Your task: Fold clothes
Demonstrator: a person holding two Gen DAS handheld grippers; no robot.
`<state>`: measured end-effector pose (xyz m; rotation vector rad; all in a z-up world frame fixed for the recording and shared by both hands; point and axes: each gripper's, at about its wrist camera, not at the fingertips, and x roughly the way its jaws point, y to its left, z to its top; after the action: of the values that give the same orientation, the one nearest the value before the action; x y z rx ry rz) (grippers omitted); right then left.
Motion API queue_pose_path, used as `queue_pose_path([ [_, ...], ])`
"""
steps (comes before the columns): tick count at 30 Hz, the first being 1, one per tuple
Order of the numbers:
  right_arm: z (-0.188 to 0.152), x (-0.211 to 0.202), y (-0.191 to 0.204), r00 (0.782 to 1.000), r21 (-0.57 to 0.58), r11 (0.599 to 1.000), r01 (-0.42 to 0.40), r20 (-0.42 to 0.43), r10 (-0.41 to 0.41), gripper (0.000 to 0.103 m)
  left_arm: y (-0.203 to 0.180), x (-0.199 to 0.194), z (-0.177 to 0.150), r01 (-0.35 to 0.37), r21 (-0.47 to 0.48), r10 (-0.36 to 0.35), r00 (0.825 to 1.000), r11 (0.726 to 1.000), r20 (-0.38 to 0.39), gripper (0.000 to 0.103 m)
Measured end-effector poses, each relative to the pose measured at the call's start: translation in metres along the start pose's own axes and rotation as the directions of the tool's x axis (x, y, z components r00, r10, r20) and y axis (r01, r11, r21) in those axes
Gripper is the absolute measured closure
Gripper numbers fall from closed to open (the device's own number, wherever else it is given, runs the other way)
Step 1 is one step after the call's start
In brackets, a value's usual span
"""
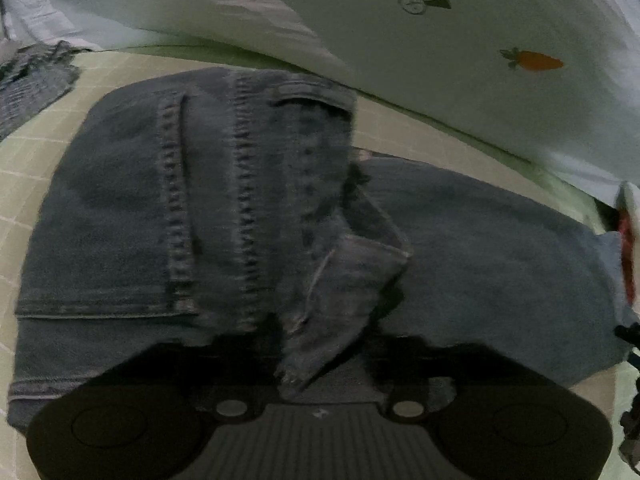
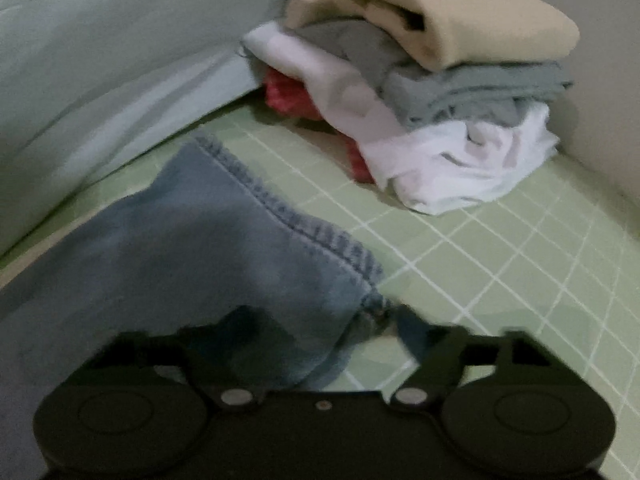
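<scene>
Blue jeans [image 1: 208,208] lie spread on a green checked sheet [image 1: 24,184]. In the left wrist view my left gripper [image 1: 328,344] sits low over the crotch, with a raised fold of denim [image 1: 344,300] between its jaws; the fingertips are hidden by cloth. In the right wrist view my right gripper [image 2: 320,336] is at a hemmed leg end of the jeans [image 2: 224,240]. Its jaws stand apart, the left one over the denim, the right one over bare sheet [image 2: 500,264].
A pile of folded clothes [image 2: 432,80], tan, grey, white and red, stands at the back right. A pale pillow with a carrot print [image 1: 532,60] lies behind the jeans. Another dark garment [image 1: 32,80] lies far left.
</scene>
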<state>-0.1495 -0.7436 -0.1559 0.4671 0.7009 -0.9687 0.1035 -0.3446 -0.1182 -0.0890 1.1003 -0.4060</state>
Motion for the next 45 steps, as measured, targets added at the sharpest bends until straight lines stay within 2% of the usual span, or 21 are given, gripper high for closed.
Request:
queue_pose_path([
  [1, 0.001, -0.001, 0.000, 1.000, -0.007, 1.000, -0.022, -0.001, 0.022, 0.059, -0.002, -0.001, 0.001, 0.010, -0.005, -0.010, 1.000, 1.000, 0.001, 0.030],
  [2, 0.003, -0.002, 0.000, 0.999, -0.008, 0.999, -0.046, -0.008, 0.046, 0.080, -0.004, -0.003, 0.002, 0.007, -0.003, -0.007, 1.000, 1.000, 0.001, 0.030],
  [3, 0.006, -0.003, 0.001, 0.998, -0.007, 0.998, -0.058, -0.016, 0.058, 0.083, -0.006, -0.005, 0.003, 0.007, 0.006, -0.007, 1.000, 1.000, 0.004, 0.030],
  [5, 0.010, -0.009, 0.007, 0.998, -0.020, 0.998, -0.058, -0.010, 0.058, 0.086, -0.008, -0.010, 0.005, 0.012, 0.022, -0.012, 1.000, 1.000, 0.015, 0.030],
  [8, 0.019, -0.029, 0.021, 0.997, -0.069, 0.995, -0.069, 0.042, 0.072, 0.087, -0.008, -0.026, 0.005, 0.024, 0.028, -0.026, 0.998, 0.999, 0.064, 0.027],
  [13, 0.025, -0.079, 0.064, 0.975, -0.194, 0.969, -0.155, 0.130, 0.182, 0.088, -0.002, -0.056, 0.006, 0.020, 0.039, -0.026, 0.988, 0.999, 0.155, 0.025],
  [16, 0.015, -0.107, 0.104, 0.950, -0.297, 0.927, -0.230, 0.139, 0.280, 0.088, 0.003, -0.072, 0.003, -0.002, 0.051, -0.008, 0.980, 0.999, 0.198, 0.024],
  [18, -0.003, -0.121, 0.135, 0.934, -0.377, 0.884, -0.275, 0.114, 0.339, 0.088, 0.010, -0.082, -0.003, -0.013, 0.051, 0.002, 0.977, 0.999, 0.215, 0.022],
  [20, -0.027, -0.126, 0.161, 0.930, -0.455, 0.841, -0.292, 0.071, 0.361, 0.088, 0.019, -0.090, -0.011, -0.022, 0.046, 0.011, 0.975, 0.999, 0.220, 0.021],
  [22, -0.058, -0.121, 0.183, 0.937, -0.497, 0.813, -0.303, 0.000, 0.349, 0.086, 0.029, -0.094, -0.019, -0.031, 0.035, 0.023, 0.977, 0.999, 0.213, 0.021],
  [25, -0.092, -0.100, 0.194, 0.947, -0.471, 0.822, -0.320, -0.129, 0.295, 0.085, 0.046, -0.098, -0.026, -0.050, 0.006, 0.048, 0.978, 0.999, 0.202, 0.021],
  [28, -0.099, -0.106, 0.196, 0.945, -0.480, 0.815, -0.326, -0.134, 0.299, 0.076, 0.064, -0.100, -0.028, -0.066, -0.028, 0.070, 0.978, 0.997, 0.198, 0.020],
  [29, -0.096, -0.110, 0.196, 0.941, -0.467, 0.817, -0.337, -0.138, 0.309, 0.067, 0.070, -0.100, -0.028, -0.070, -0.038, 0.076, 0.978, 0.997, 0.194, 0.020],
  [31, -0.087, -0.117, 0.193, 0.932, -0.426, 0.830, -0.359, -0.126, 0.339, 0.058, 0.081, -0.099, -0.027, -0.079, -0.053, 0.087, 0.978, 0.996, 0.189, 0.020],
  [33, -0.080, -0.124, 0.195, 0.926, -0.396, 0.839, -0.374, -0.102, 0.364, 0.042, 0.088, -0.097, -0.022, -0.088, -0.055, 0.097, 0.977, 0.995, 0.188, 0.020],
  [36, -0.072, -0.129, 0.209, 0.920, -0.397, 0.836, -0.380, -0.066, 0.387, 0.029, 0.097, -0.092, -0.013, -0.106, -0.049, 0.114, 0.976, 0.993, 0.188, 0.020],
  [39, -0.069, -0.124, 0.234, 0.924, -0.452, 0.817, -0.357, -0.045, 0.379, 0.027, 0.103, -0.081, -0.005, -0.123, -0.044, 0.129, 0.977, 0.991, 0.170, 0.016],
  [42, -0.070, -0.108, 0.255, 0.935, -0.502, 0.799, -0.331, -0.062, 0.348, 0.027, 0.109, -0.068, 0.001, -0.138, -0.040, 0.142, 0.980, 0.990, 0.140, 0.015],
  [45, -0.072, -0.085, 0.273, 0.951, -0.514, 0.803, -0.300, -0.090, 0.297, 0.027, 0.115, -0.055, 0.007, -0.152, -0.036, 0.155, 0.982, 0.988, 0.110, 0.015],
])
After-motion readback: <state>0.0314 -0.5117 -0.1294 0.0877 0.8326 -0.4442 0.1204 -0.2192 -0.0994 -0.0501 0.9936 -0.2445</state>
